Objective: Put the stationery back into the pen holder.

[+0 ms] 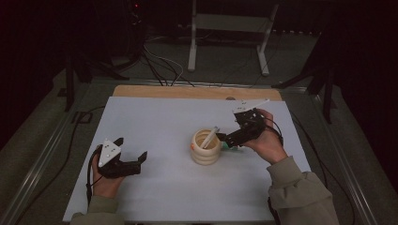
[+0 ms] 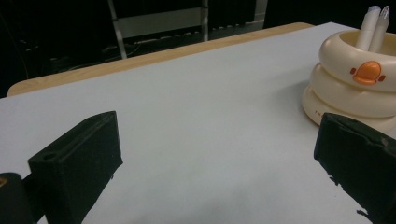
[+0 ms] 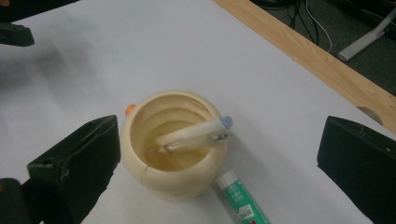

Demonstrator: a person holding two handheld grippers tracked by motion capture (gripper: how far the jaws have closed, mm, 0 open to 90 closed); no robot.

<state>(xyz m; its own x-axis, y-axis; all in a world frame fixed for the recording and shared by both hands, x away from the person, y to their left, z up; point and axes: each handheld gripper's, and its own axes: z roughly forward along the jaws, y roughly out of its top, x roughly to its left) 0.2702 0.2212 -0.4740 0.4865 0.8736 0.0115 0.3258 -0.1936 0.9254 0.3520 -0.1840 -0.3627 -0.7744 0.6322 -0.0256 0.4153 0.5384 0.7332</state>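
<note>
Left gripper (image 1: 133, 151) just sits on the white tabletop (image 1: 155, 122), jaws wide, nothing between them. Mid-table is the cream ringed pen cup (image 1: 206, 147), smooth and glossy, two pale pens (image 3: 194, 136) leaning inside. Right gripper (image 3: 219, 163) hovers over it, jaws wide too. The green-labelled glue stick (image 3: 241, 198) beside the cup looks light, stiff and slick; I'd pinch it mid-barrel.

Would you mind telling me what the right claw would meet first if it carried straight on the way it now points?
Most likely the cream pen holder with the pens leaning in it, which lies just ahead between the open jaws of the right claw. The green-labelled tube beside the holder is also close; depth is hard to judge.
</note>
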